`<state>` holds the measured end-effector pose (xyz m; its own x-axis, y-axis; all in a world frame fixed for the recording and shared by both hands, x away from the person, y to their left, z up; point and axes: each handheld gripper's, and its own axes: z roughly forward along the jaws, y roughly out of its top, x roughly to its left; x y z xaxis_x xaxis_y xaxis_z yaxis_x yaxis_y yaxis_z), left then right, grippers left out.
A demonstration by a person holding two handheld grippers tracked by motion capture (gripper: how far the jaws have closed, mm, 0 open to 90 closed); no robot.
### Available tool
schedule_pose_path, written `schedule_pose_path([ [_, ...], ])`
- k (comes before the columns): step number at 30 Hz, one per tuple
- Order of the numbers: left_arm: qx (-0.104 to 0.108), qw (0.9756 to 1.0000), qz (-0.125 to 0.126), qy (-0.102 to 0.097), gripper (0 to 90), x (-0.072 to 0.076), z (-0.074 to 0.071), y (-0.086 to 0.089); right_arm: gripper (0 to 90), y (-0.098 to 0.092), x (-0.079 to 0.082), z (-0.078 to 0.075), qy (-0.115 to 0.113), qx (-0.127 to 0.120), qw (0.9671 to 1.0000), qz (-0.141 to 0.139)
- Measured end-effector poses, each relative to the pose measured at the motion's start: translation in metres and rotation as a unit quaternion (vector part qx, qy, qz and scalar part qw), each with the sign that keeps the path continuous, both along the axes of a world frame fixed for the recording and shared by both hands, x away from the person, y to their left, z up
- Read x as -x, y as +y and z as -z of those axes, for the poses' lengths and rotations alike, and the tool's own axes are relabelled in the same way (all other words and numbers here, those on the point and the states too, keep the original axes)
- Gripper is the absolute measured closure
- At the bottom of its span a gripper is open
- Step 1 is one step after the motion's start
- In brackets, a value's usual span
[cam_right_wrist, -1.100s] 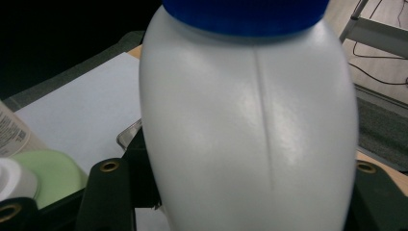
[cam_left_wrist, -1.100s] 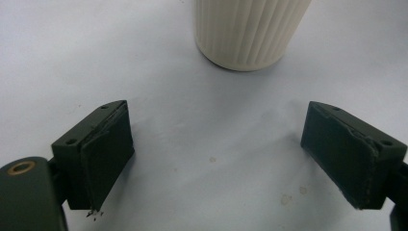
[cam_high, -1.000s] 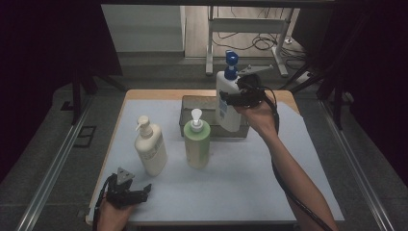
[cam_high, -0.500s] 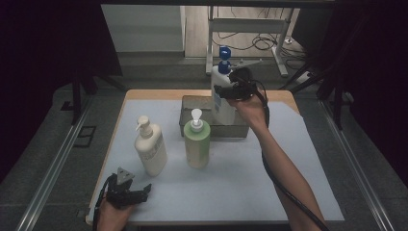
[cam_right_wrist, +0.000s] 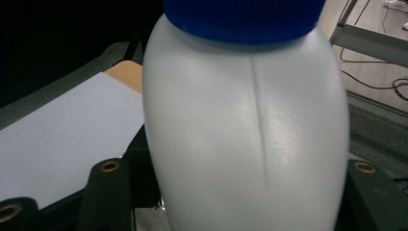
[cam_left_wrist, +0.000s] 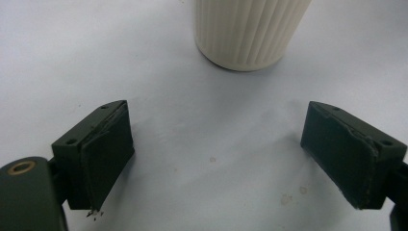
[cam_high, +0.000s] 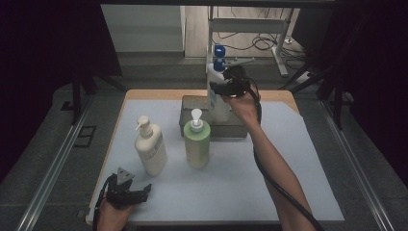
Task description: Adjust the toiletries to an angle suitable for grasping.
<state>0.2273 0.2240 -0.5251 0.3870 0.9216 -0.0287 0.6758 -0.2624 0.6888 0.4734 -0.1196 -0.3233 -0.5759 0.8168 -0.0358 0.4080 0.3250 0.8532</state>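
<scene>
Since the earlier high view, the right gripper [cam_high: 226, 88] has carried the white bottle [cam_high: 217, 98] leftward, so it now hangs over the far part of the grey box [cam_high: 190, 105] instead of beyond the box's right end. Its jaws pinch the bottle's upper body from both sides, just under the blue cap [cam_right_wrist: 245, 19], and the bottle stays upright between them.

Judging by its smooth, glossy shell with a moulded seam, the bottle is probably stiff plastic, somewhat slippery and heavy if full, so a hold on the broad shoulder below the cap looks sounder than one on the pump head.

On the near side of the box stands the green bottle [cam_high: 197, 144], and to the box's near left the cream bottle [cam_high: 150, 147], both on the pale worktop [cam_high: 308, 159].

Well nearer than the box, at the worktop's front left edge, the left gripper [cam_high: 126, 192] rests low with its jaws spread wide and empty, pointed at the cream bottle's ribbed base.
</scene>
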Motion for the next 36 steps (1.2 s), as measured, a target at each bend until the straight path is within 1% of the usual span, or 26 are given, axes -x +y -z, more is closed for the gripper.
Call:
schedule_pose_path([
  [4, -0.001, 1.0, 0.002, 0.001, 10.8, 0.0, 0.0, 0.0, 40.3, 0.004, -0.003, 0.006, -0.002, 0.004, 1.0, 0.001],
  [6, -0.001, 1.0, 0.001, 0.001, 10.9, 0.0, 0.0, 0.0, 40.3, 0.006, -0.004, 0.009, 0.0, 0.005, 1.0, 0.0],
  [12, -0.001, 1.0, 0.001, 0.001, 10.9, 0.0, 0.0, 0.0, 40.3, 0.011, -0.005, 0.018, 0.003, 0.014, 0.9999, -0.009],
  [13, -0.001, 1.0, 0.001, 0.001, 10.9, 0.0, 0.0, 0.0, 40.3, 0.012, -0.004, 0.022, 0.006, 0.016, 0.9998, -0.009],
  [19, -0.001, 1.0, 0.001, 0.001, 10.9, 0.0, 0.0, 0.0, 40.3, 0.014, -0.003, 0.032, 0.015, 0.013, 0.9997, -0.011],
  [36, -0.001, 1.0, 0.001, 0.001, 10.9, 0.0, 0.0, 0.0, 40.3, 0.014, 0.006, 0.047, 0.033, 0.023, 0.999, -0.018],
])
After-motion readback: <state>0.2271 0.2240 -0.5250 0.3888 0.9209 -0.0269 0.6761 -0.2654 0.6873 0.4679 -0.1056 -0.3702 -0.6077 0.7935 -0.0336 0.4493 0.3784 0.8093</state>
